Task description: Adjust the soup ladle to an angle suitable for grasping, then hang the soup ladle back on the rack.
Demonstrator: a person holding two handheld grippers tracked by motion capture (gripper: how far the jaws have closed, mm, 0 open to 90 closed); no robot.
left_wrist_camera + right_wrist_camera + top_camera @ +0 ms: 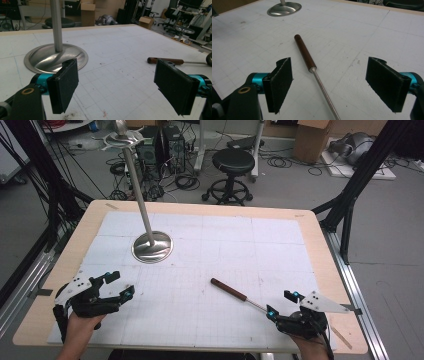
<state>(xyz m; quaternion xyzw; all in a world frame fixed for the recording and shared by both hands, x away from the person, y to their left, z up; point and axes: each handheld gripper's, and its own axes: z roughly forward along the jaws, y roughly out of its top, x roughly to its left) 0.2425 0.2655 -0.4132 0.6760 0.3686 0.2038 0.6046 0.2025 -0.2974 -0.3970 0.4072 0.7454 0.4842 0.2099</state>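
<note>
At the bottom right of the high view the right gripper (283, 302) sits with its jaws spread wide and nothing between the pads. The thin metal shaft of a rod (235, 293) runs right up to it, the near tip ending just beside the lower jaw. In the right gripper view the rod (312, 65) lies on the table between the two open jaws, its shaft coming toward the camera at the bottom and its brown wooden handle (304, 53) pointing away to the upper left. So its long axis runs diagonally, from the right gripper up toward the middle of the white mat (210, 245).

The left gripper (120, 284), at the bottom left, is also spread and empty, and stands well apart from the rod; the right hand is clearly nearer.

Farther back, upper left of centre, a metal stand (152, 246) with a round base rises from the mat.
</note>
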